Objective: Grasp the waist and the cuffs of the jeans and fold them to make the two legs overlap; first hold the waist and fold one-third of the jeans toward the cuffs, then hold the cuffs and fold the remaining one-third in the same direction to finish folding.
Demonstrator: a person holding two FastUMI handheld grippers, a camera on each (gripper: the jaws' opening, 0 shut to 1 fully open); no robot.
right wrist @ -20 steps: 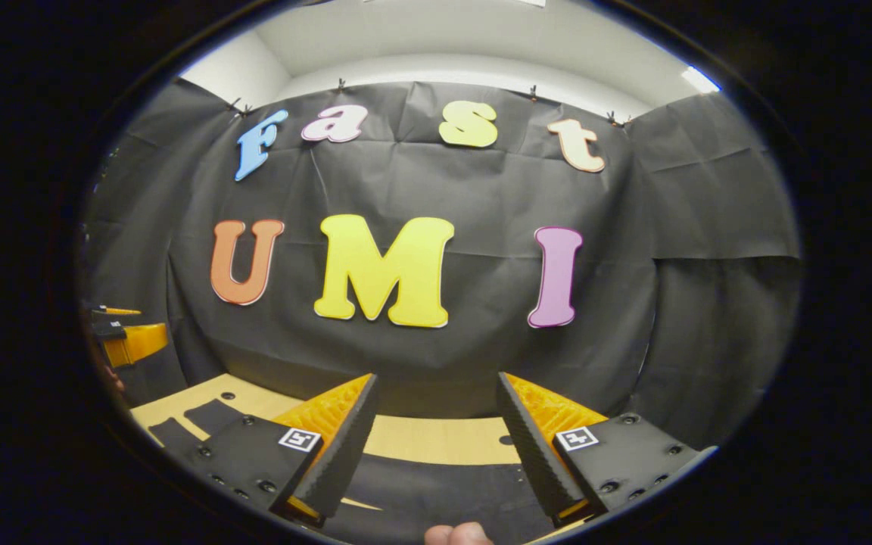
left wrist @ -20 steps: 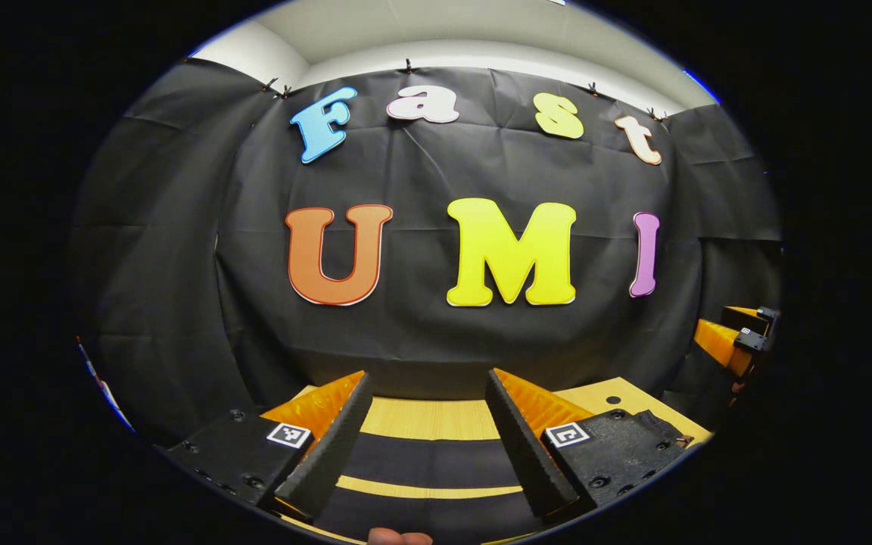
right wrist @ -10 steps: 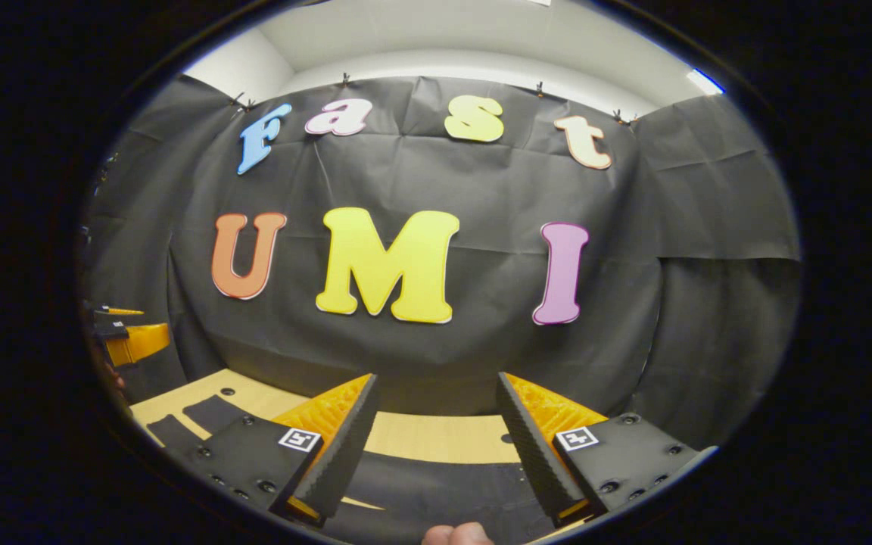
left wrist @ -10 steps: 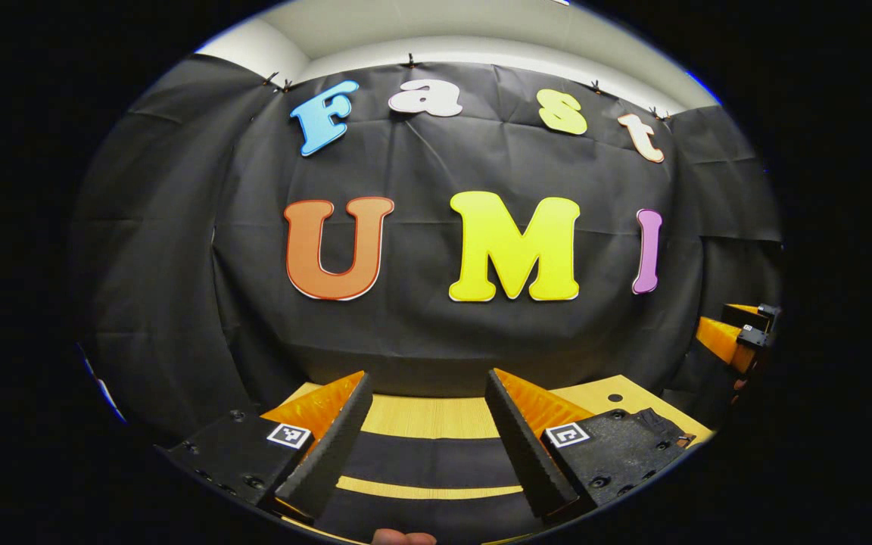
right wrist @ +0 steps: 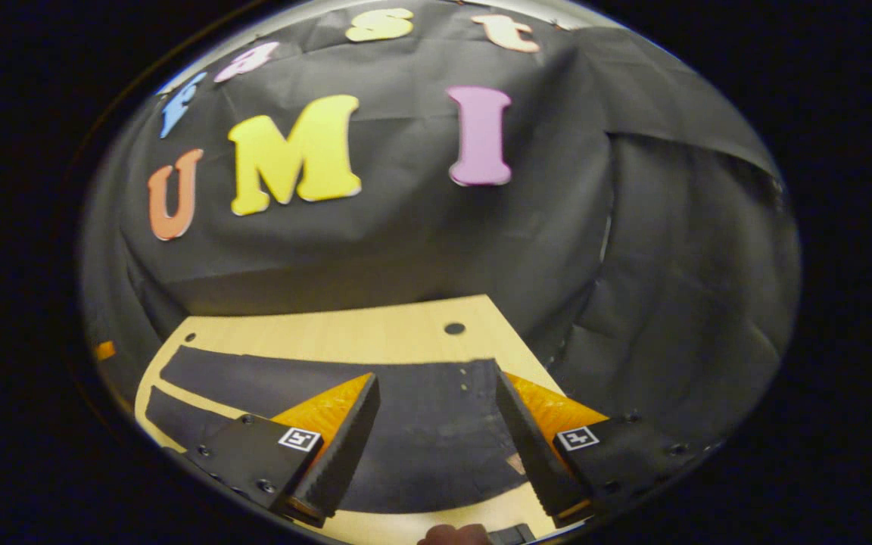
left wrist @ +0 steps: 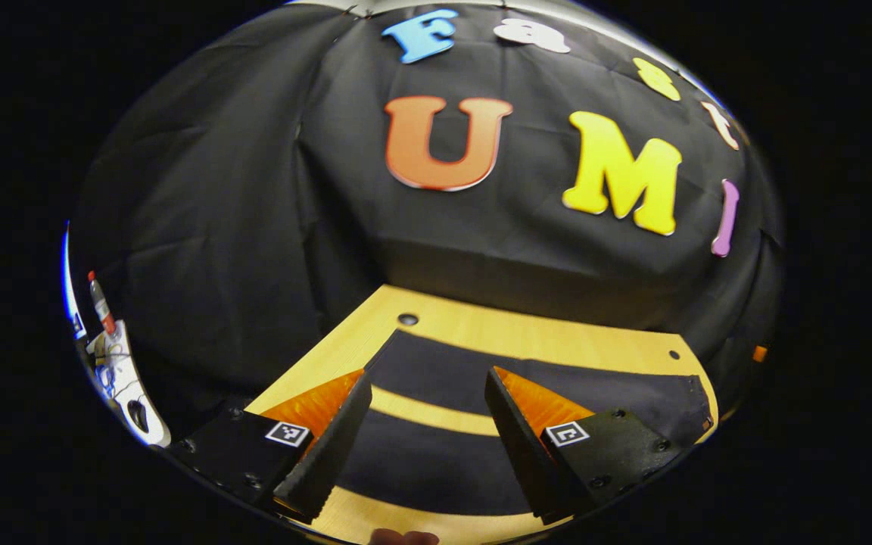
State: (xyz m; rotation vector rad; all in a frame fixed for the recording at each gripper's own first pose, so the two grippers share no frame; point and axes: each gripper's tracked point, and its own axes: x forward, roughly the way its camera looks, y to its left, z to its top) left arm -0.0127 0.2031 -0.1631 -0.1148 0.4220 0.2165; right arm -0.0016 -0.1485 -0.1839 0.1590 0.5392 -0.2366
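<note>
Black jeans (left wrist: pixel 447 363) lie flat on a light wooden table (left wrist: pixel 496 333). In the left gripper view the two legs run side by side, with a thin strip of table between them. My left gripper (left wrist: pixel 427 372) hovers open over these legs, with nothing between its fingers. In the right gripper view the wide waist end of the jeans (right wrist: pixel 436 431) lies below my right gripper (right wrist: pixel 436 376), which is open and holds nothing. From there the legs stretch away to the left (right wrist: pixel 201 371). How far each gripper is above the cloth I cannot tell.
The table (right wrist: pixel 345 333) has small round holes (left wrist: pixel 408 319) (right wrist: pixel 454 328) near its far corners and ends at the black cloth wall. A white object with a small bottle (left wrist: pixel 99 303) stands off the table at far left. A thumb (right wrist: pixel 455 534) shows at each view's lower edge.
Both grippers have tipped downward, so more of the table and the jeans is now in view. The left one swung left, the right one right. Both stay open.
</note>
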